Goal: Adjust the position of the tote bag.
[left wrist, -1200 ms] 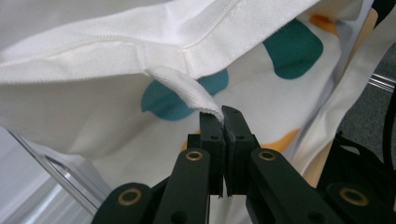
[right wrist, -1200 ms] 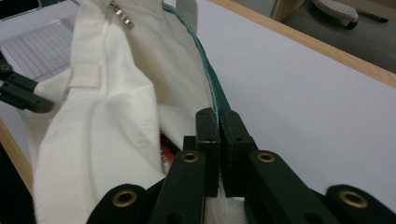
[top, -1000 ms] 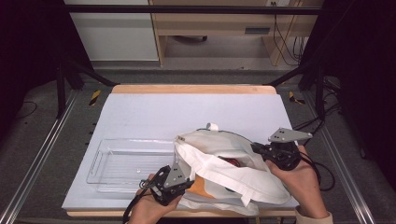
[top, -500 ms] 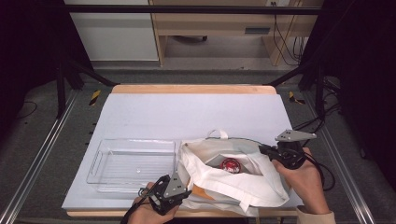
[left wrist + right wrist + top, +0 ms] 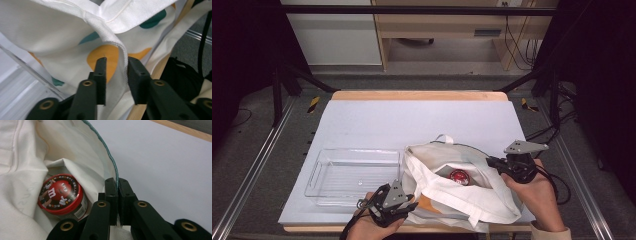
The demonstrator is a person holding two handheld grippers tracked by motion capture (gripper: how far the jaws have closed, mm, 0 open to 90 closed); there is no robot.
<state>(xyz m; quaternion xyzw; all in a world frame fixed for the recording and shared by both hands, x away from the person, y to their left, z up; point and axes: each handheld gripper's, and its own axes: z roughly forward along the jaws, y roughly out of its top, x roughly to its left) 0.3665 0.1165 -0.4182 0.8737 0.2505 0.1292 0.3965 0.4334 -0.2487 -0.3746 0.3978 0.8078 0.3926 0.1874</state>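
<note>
The right gripper (image 5: 117, 181) is seen pressed together on the green-edged rim of the white tote bag (image 5: 462, 195), the cloth being pinched between its 2 jaws in the right gripper view. In the high view the same gripper (image 5: 490, 161) is held at the bag's right side, with the person's hand wrapped round its body.

The left gripper (image 5: 116, 62) is seen with its jaws parted; they have just been opening. A fold of the bag's hem hangs between them, lying against the right-hand jaw and clear of the other, so no pinch is made. In the high view this gripper (image 5: 412, 204) is placed at the bag's near left corner, by the table's front edge.

The bag is laid on the white table surface (image 5: 412, 125), near the front and right of centre, its mouth held wide. Orange and teal spots are noted on its outer cloth. Inside it a jar with a red lid (image 5: 60, 193) is lodged, tilted toward the right gripper.

Just to the left of the bag a clear plastic tray (image 5: 319, 172) is set on the table
</note>
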